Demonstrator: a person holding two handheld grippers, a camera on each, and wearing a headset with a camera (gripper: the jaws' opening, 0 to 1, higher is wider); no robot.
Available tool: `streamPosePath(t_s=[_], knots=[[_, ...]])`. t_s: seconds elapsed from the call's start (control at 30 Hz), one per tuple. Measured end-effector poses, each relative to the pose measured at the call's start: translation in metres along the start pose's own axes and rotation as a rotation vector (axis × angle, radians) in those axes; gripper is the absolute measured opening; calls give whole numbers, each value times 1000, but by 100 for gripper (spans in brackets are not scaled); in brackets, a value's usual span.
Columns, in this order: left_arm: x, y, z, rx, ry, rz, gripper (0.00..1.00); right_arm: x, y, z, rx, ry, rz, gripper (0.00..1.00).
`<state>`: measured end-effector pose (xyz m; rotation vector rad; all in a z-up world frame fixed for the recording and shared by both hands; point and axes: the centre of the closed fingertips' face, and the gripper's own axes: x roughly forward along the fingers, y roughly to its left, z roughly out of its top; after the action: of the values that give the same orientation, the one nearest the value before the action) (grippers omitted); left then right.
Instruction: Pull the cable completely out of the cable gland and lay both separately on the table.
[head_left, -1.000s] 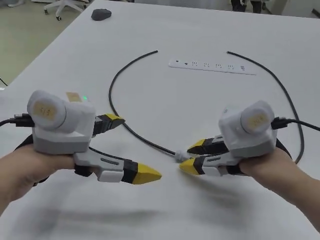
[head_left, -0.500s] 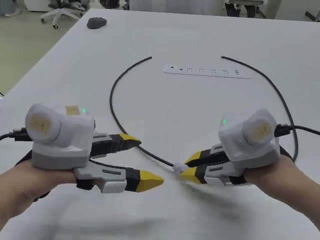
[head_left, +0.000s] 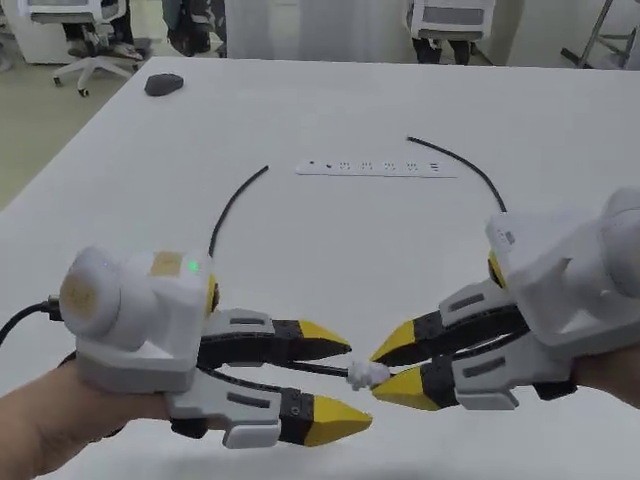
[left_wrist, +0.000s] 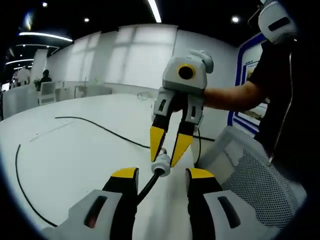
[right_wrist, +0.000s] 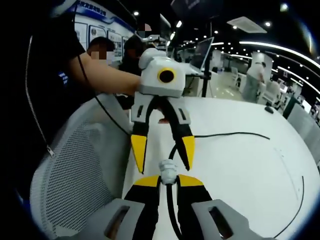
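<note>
Grasping step: the gland, low centre in the head view, is still on the cable. The left gripper's jaws are spread around the cable, while the right gripper's jaws sit nearly together at the gland; I cannot tell if they pinch it. Next, both should clamp and pull apart. The right gripper view shows cable running back between its own jaws, which the head view hides.

No legible text. Marks on power strip too small to read; wall posters blurred.
</note>
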<state>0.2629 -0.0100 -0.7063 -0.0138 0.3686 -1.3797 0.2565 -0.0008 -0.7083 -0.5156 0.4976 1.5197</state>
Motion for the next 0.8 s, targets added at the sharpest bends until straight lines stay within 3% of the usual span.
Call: streamPosePath(t_s=[0.1, 0.4, 0.53, 0.8], knots=[[3, -15, 11, -91, -59, -59, 28, -4, 4, -2, -25, 12, -17, 7], [0, -14, 12, -55, -62, -33, 16, -9, 13, 4, -63, 8, -33, 7], [-2, -17, 13, -1, -79, -43, 16, -10, 14, 6, -62, 3, -36, 7], [-1, -18, 13, 3, -91, -60, 15, -11, 15, 7, -88, 21, -37, 7]])
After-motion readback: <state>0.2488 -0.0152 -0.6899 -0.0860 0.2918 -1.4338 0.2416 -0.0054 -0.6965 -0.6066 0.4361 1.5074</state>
